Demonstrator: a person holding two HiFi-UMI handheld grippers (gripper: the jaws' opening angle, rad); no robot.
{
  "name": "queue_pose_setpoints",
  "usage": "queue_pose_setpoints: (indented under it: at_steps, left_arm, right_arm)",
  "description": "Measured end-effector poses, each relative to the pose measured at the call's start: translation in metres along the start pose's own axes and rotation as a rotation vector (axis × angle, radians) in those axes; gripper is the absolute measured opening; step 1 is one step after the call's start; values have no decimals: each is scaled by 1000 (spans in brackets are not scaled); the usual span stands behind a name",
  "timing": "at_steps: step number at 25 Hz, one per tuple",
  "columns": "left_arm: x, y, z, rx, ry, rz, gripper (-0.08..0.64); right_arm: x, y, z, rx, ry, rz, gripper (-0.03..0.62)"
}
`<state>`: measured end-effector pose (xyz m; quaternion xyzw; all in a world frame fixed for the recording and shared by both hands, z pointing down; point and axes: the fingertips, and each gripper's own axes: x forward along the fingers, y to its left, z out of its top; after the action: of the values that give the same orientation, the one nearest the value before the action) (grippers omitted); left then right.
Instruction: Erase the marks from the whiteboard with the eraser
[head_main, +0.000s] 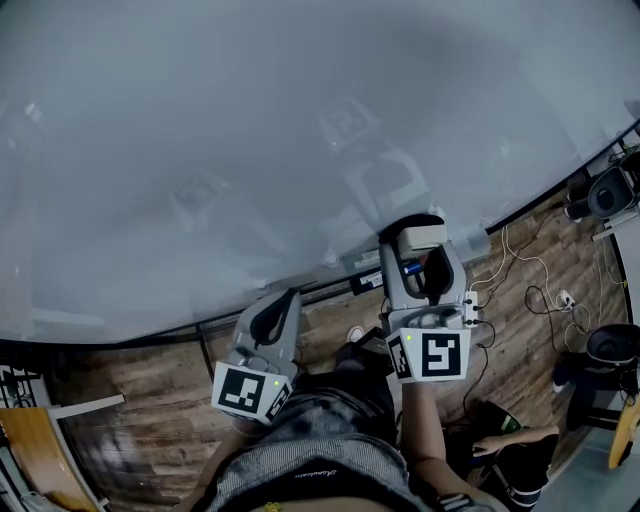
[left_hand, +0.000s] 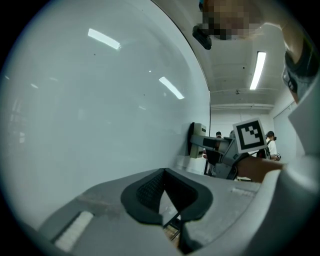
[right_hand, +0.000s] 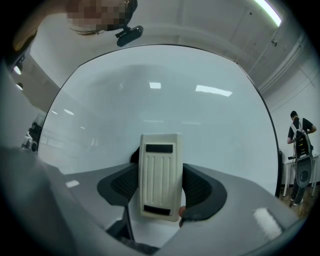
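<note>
The whiteboard (head_main: 250, 130) fills the upper head view; I make out only reflections on it, no clear marks. A cream ribbed eraser (head_main: 422, 238) is clamped in my right gripper (head_main: 421, 248), shut on it, and pressed to the board near its lower edge. In the right gripper view the eraser (right_hand: 160, 175) stands upright between the dark pads (right_hand: 200, 190), with the whiteboard (right_hand: 165, 100) right behind. My left gripper (head_main: 272, 318) hangs lower left, just below the board's edge, shut and holding nothing. In the left gripper view its pads (left_hand: 145, 190) meet, and the right gripper (left_hand: 216, 150) with the eraser (left_hand: 199, 137) shows beyond.
A black frame (head_main: 150, 338) runs along the board's bottom edge. Below is wood flooring (head_main: 520, 330) with white cables (head_main: 530, 275), dark equipment (head_main: 612, 190) at right and a wooden piece (head_main: 30, 440) at lower left. A person (right_hand: 299, 135) stands far off.
</note>
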<state>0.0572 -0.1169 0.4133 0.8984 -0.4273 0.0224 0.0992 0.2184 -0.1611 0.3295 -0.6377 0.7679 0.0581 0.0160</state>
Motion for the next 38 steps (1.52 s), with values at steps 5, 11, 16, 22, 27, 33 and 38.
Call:
queue_pose_setpoints:
  at_steps: [5, 11, 16, 22, 27, 33, 38]
  left_arm:
    - [-20, 10, 6, 2, -3, -2, 3]
    - [-35, 17, 10, 12, -3, 17, 3]
    - [-87, 59, 0, 0, -5, 58, 3]
    - [-113, 79, -3, -7, -6, 91, 3]
    - [-134, 91, -5, -10, -6, 107, 3]
    - [-142, 101, -4, -2, -7, 127, 3]
    - [-148, 105, -8, -2, 5, 147, 3]
  right_arm:
    - [0, 33, 6, 7, 3, 24, 267]
    - [0, 58, 8, 18, 3, 55, 265]
    - [-2, 126, 8, -11, -6, 81, 267]
    - [-2, 173, 10, -49, -3, 107, 267]
    - [-7, 225, 12, -62, -20, 198, 267]
    - [-5, 276, 5, -100, -3, 289, 267]
    - [-7, 284, 2, -120, 6, 290, 267]
